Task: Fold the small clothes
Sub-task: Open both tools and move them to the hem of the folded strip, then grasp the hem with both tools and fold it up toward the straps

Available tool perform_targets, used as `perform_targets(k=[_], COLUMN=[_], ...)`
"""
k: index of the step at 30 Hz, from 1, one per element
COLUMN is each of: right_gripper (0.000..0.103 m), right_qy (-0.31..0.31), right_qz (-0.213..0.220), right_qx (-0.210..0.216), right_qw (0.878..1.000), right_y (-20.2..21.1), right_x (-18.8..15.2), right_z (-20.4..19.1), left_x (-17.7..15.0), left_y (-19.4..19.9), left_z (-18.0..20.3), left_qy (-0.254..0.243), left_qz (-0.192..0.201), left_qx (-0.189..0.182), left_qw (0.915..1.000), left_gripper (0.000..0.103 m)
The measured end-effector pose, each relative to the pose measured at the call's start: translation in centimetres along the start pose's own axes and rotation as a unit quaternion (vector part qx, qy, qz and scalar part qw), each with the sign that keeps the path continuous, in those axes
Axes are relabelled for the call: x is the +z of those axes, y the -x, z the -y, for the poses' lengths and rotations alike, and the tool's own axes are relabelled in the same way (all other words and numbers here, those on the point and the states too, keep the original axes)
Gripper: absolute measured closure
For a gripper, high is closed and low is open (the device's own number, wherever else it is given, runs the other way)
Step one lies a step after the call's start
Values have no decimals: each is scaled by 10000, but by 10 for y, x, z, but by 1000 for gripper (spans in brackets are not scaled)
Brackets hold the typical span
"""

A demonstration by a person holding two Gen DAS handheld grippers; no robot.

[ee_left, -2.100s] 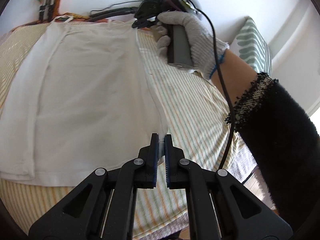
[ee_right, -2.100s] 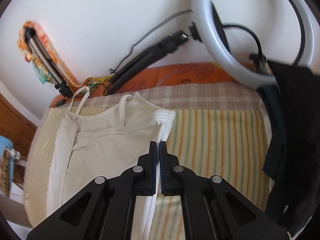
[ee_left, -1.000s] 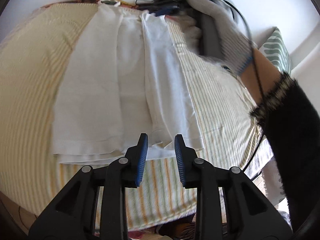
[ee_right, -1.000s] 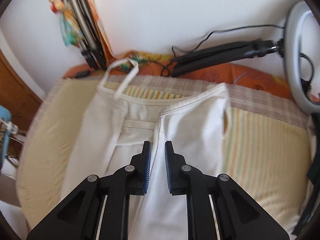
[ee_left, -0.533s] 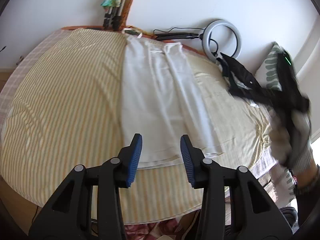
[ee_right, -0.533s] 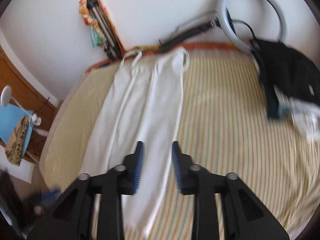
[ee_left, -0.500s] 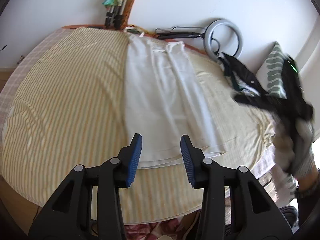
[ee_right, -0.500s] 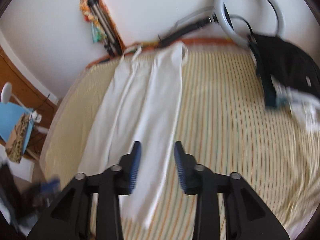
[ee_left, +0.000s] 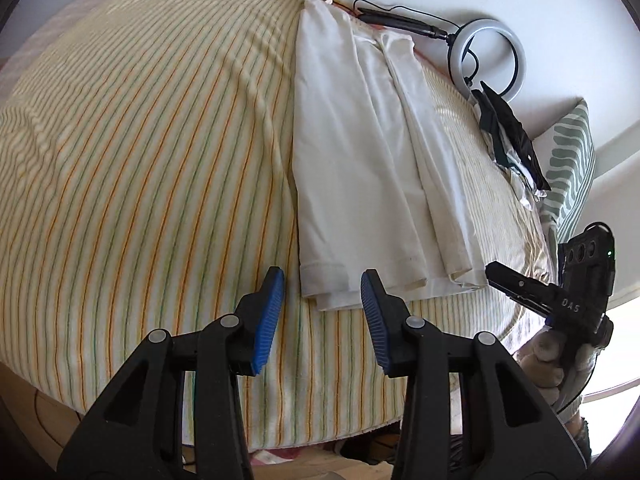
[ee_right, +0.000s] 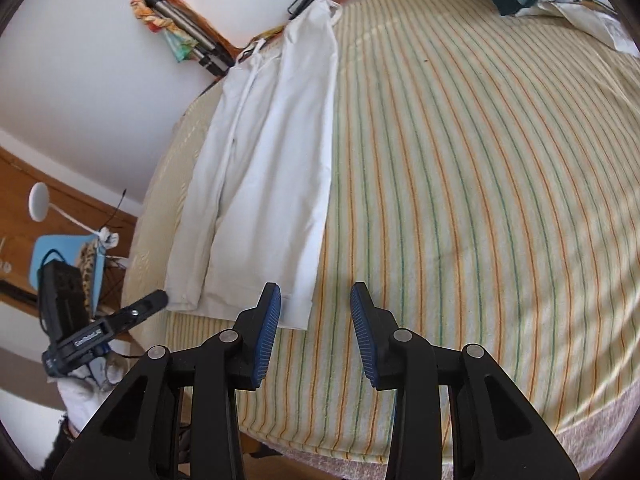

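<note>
From the left wrist view, the left claw (ee_left: 322,284) is spread wide and empty above the near edge of the striped bed (ee_left: 140,160), just short of the hem of the white garment (ee_left: 360,160), which lies folded into a long narrow strip reaching toward the wall. From the right wrist view, the right claw (ee_right: 315,300) is also spread and empty, hovering beside the garment's (ee_right: 272,168) lower right corner.

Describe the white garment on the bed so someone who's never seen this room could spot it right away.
Start with the bed covered in a yellow striped sheet. Lying flat along it, from the wall end toward the near edge, is the white garment, folded lengthwise into a long narrow strip with thin straps at its far end. Unlike the crumpled pile of dark clothes by the ring light, it is plain white and smoothed flat.
</note>
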State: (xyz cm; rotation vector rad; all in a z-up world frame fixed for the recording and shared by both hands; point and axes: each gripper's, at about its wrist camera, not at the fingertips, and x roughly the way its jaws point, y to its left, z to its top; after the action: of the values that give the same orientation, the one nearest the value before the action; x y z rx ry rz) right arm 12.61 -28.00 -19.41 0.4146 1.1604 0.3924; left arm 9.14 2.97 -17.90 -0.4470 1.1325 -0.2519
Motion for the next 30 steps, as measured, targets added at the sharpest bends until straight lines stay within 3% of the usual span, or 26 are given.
perform_targets(k=[1, 6, 7, 8, 9, 19, 24, 30], right_gripper=[66, 70, 76, 91, 98, 100, 100, 100], right_qy=[67, 472, 542, 595, 582, 352, 367, 199], right_qz=[-23, -160, -186, -229, -279, 60, -245, -225], right_qx=[32, 85, 42, -10, -27, 448, 145, 381], right_qw=[10000, 9987, 9983, 9980, 9979, 9984, 9989, 9988], right_y=[-1, -9, -12, -14, -16, 18, -3, 0], right_x=[-1, -5, -5, -4, -3, -8, -11, -1], right_z=[-2, -13, -14, -15, -14, -6, 0, 4], left_x=[0, 1, 2, 3, 4, -8, -11, -3], left_y=[0, -4, -5, -6, -6, 24, 6, 12], left_z=[2, 3, 3, 2, 1, 8, 1, 0], left_qy=[-56, -135, -139, -135, -119, -200, -155, -23], left_qz=[3, 15, 25, 44, 51, 329, 62, 146], left_qx=[22, 150, 141, 120, 104, -179, 8, -140], left_qw=[10000, 9998, 9998, 9998, 9999, 9991, 9999, 9998], left_gripper=[64, 93, 96, 99, 99, 101, 101, 101])
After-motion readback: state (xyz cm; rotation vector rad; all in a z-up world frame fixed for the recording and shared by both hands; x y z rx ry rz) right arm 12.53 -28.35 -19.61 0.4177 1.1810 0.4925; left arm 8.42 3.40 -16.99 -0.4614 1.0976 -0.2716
